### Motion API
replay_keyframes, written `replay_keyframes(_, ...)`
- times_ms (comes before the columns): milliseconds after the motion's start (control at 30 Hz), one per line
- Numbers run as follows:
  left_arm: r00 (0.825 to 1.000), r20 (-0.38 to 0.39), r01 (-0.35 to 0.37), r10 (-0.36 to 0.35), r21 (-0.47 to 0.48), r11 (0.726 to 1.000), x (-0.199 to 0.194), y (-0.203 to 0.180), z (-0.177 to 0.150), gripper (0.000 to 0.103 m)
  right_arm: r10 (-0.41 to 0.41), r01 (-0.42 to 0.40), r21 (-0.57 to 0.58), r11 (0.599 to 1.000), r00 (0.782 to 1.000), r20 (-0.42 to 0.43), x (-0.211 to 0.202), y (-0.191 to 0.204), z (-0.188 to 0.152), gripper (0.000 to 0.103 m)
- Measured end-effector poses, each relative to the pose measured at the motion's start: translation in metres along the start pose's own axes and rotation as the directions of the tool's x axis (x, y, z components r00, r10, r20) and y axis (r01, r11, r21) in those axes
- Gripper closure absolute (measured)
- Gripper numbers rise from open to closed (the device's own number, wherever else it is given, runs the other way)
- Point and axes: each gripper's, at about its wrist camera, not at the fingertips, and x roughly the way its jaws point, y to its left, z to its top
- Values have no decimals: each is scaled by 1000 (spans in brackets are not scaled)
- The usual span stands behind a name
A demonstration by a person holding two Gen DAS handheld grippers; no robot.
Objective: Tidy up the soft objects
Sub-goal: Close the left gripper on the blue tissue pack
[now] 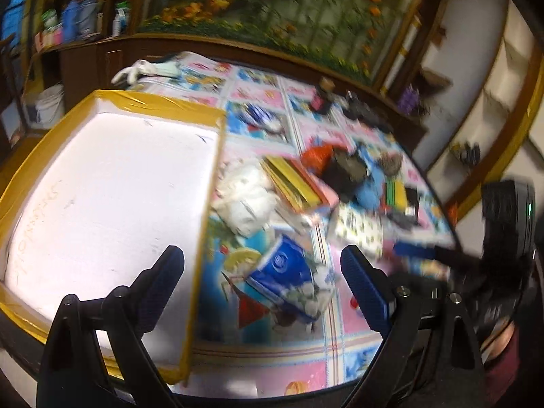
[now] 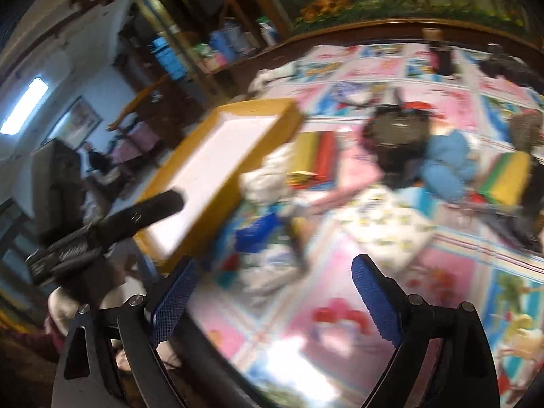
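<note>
While blur smears the table, both grippers' jaws wide, empty; left gripper above blue-white packet; right gripper nearby.

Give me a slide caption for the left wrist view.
Open left tool hovering over a blue-and-white packet beside the yellow-rimmed white tray, soft clutter beyond.

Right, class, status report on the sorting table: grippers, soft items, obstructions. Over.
Left gripper open, empty. Right gripper open, empty. Blue-and-white soft pack ahead on table, white tray empty. Books mixed among soft items.

Bare tablecloth before soft pile
</note>
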Motion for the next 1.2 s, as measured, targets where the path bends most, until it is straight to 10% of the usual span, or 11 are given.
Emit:
replay_keyframes(200,994,-64,-78,85,106,991,22,-26,-15,9,-222,222,-17,975,975,-3,7,-12,4,11)
replay_keyframes(567,983,-64,-152,173,245,957,51,-47,-20,10,-360,349,-166,922,932,-38,69,0,32,9)
replay_keyframes(867,997,-74,-12,27,193,981,33,-38,-12,70,-456,436,-223,872,889,-46,85,22,27,20)
replay_keyframes(1200,996,-84,32,-25,86,996,20,-14,-16,44,-410,401,-133,906,911,-48,55,12,18,23)
